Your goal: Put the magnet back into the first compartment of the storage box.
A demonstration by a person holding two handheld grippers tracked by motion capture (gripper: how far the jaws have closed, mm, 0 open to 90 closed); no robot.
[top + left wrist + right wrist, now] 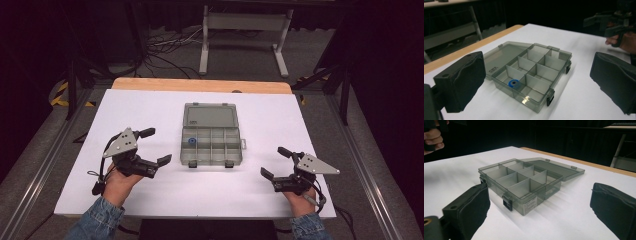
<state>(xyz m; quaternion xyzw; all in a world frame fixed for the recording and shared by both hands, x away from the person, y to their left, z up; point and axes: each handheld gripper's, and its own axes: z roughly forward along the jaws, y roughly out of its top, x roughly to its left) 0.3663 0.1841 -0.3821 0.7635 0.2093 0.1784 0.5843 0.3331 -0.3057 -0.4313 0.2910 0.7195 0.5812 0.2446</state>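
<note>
**Open box, both claws released**

We see the counter (150, 107) carrying the open organizer box (211, 134) mid-surface, between our released left claw (156, 146) and released right claw (276, 162). We could nudge its light lid shut. The left gripper view reveals the blue ring (513, 83), which dividers hide in the right gripper view.

small sticker on organizer box (531, 201), embossed lid (506, 53) mark, neither legible

1 clear grey organizer box (211, 141) on the counter (150, 190), lid open flat. 8 compartments inside, approx 2 rows of 4. 1 blue ring (192, 141), sitting in a compartment. 2 black latches on the box front. 2 tools: left tool (152, 146), right tool (274, 161).
</note>
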